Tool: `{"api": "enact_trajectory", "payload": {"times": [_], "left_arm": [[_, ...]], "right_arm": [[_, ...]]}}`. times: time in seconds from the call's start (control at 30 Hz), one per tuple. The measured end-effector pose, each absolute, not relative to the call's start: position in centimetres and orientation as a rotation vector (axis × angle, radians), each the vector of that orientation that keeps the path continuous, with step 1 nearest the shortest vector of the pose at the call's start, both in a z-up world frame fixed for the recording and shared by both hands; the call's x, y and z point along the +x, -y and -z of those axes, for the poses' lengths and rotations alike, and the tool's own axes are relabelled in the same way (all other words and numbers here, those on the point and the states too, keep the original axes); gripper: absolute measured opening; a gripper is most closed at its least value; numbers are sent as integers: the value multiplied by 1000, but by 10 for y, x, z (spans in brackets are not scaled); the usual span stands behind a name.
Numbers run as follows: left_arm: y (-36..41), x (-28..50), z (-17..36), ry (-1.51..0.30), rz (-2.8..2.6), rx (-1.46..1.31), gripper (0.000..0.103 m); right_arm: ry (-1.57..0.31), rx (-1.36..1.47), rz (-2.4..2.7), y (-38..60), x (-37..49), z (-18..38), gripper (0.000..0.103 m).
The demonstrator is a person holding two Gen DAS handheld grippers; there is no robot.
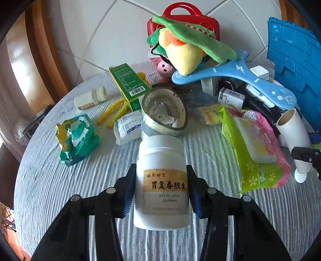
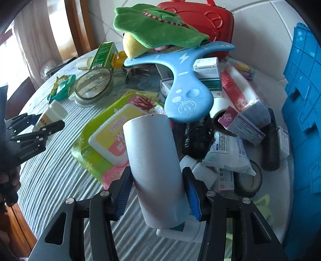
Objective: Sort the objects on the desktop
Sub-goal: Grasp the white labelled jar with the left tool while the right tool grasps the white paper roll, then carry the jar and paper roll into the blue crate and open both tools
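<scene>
A white medicine bottle (image 1: 162,160) with a tan label stands on the grey striped tablecloth (image 1: 60,180), and my left gripper (image 1: 160,172) is shut on it, blue pads against both its sides. The right wrist view shows this bottle (image 2: 53,114) at the far left between the left gripper's black fingers (image 2: 52,125). My right gripper (image 2: 157,172) is shut on a white lint roller (image 2: 152,150) that leans away from the camera, its white handle base under the jaws. In the left wrist view, the roller (image 1: 295,136) sits at the right edge.
A green and pink wet-wipes pack (image 2: 108,140) lies between the grippers. Behind it are a tape roll (image 1: 164,110), a blue boomerang (image 2: 186,86), a green plush toy (image 2: 156,30), a red case (image 2: 210,18) and several medicine boxes. A blue crate (image 2: 303,120) stands on the right.
</scene>
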State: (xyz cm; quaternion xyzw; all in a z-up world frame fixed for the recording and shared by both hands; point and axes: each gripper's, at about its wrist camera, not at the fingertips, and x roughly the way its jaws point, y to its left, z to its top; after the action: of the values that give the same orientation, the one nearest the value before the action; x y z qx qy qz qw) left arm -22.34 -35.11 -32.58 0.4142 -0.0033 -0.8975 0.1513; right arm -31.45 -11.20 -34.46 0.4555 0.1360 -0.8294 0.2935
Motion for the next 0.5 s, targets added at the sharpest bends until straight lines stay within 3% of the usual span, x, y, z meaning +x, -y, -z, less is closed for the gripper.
{"api": "enact_trajectory", "payload": {"times": [0.5], "left_arm": [[346,-214,242,124,2692,986,46]], "right_arm": [[-203,1046,2366,101,-284,252,45]]}}
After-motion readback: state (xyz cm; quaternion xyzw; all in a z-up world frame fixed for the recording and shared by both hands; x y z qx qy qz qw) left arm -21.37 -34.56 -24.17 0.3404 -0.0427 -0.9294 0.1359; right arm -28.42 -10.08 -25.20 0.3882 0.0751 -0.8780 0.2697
